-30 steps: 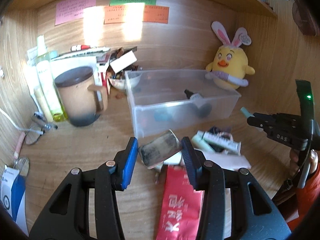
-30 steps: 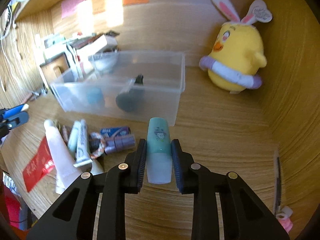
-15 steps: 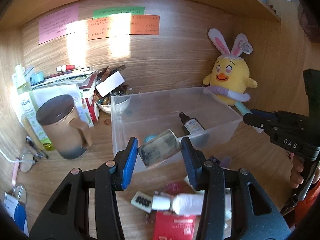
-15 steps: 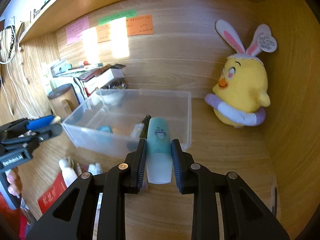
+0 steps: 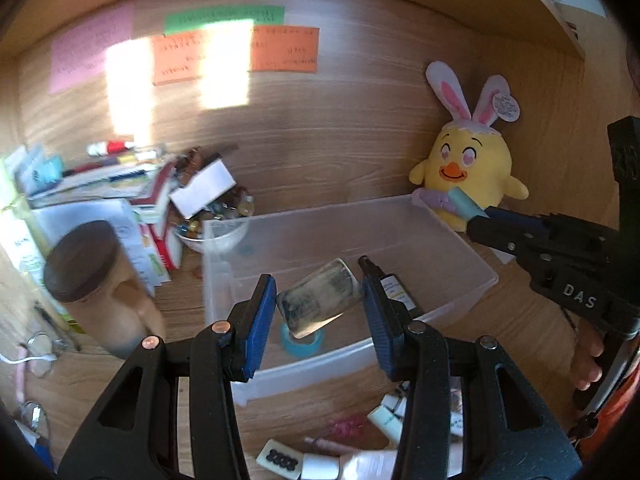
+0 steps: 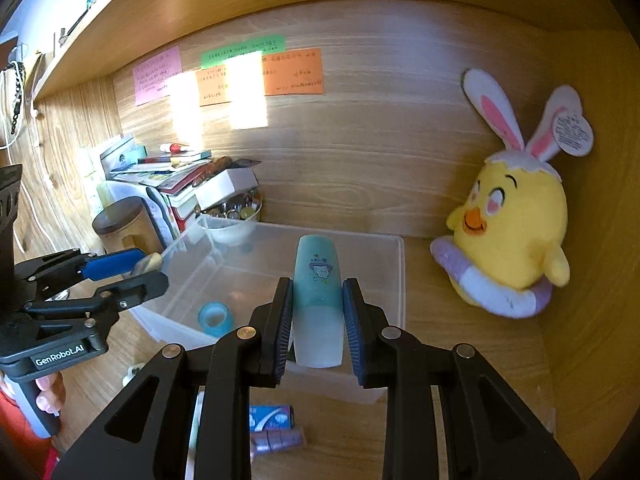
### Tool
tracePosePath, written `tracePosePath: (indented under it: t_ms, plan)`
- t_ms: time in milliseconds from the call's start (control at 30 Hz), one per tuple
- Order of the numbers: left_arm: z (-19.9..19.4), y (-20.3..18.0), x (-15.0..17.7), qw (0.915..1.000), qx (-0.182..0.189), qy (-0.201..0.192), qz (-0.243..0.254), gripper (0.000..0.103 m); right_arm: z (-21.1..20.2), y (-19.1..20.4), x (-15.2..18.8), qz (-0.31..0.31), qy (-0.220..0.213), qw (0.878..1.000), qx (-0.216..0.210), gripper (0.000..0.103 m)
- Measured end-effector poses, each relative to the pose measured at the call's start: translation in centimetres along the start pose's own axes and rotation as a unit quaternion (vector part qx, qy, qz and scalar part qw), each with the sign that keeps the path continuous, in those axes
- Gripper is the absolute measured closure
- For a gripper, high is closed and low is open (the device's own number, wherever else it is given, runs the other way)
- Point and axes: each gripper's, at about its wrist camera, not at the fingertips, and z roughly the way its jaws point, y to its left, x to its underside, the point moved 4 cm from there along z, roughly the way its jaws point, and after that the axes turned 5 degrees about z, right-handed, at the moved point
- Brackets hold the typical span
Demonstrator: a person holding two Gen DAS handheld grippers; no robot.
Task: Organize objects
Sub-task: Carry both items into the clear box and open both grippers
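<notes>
Grippers both loaded over the clear plastic bin (image 5: 460, 240). Left gripper (image 5: 320, 304) pinches a small worn tube (image 5: 318, 300) tilted above the bin's near wall, likely for dropping in. Right gripper (image 6: 318, 312) clamps a teal roll-on bottle (image 6: 318, 280) upright over the near rim. Below the left gripper inside the bin: blue tape roll (image 5: 300, 342), dropper bottle (image 5: 390, 286). Ahead-right: chick plush (image 6: 516, 232). Lidded mug (image 5: 92, 272) ahead-left. Nothing seems to block either drop.
</notes>
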Motion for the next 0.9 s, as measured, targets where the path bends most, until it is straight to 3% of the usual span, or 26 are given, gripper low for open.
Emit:
tracePosePath:
  t_ms: [100, 333, 600, 900]
  plan:
    - [1.8, 0.4, 0.1, 0.9995, 0.016, 0.027, -0.009, 0.059, 0.8, -0.1, -0.5, -0.001, 0.001, 1.0, 0.009, 0.08]
    - [4.6, 0.5, 0.8, 0.9974, 0.011, 0.071, 0.001, 0.059, 3.6, -1.0, -0.3, 0.004, 0.03, 0.999, 0.017, 0.08]
    - [5.6, -0.3, 0.9, 0.996, 0.019, 0.087, 0.012, 0.059, 6.7, -1.6, 1.6, 0.002, 0.074, 0.997, 0.021, 0.08]
    - [6.8, -0.4, 1.5, 0.9929, 0.042, 0.111, -0.007, 0.059, 7.6, -0.8, 2.1, -0.018, 0.09, 0.995, 0.03, 0.08]
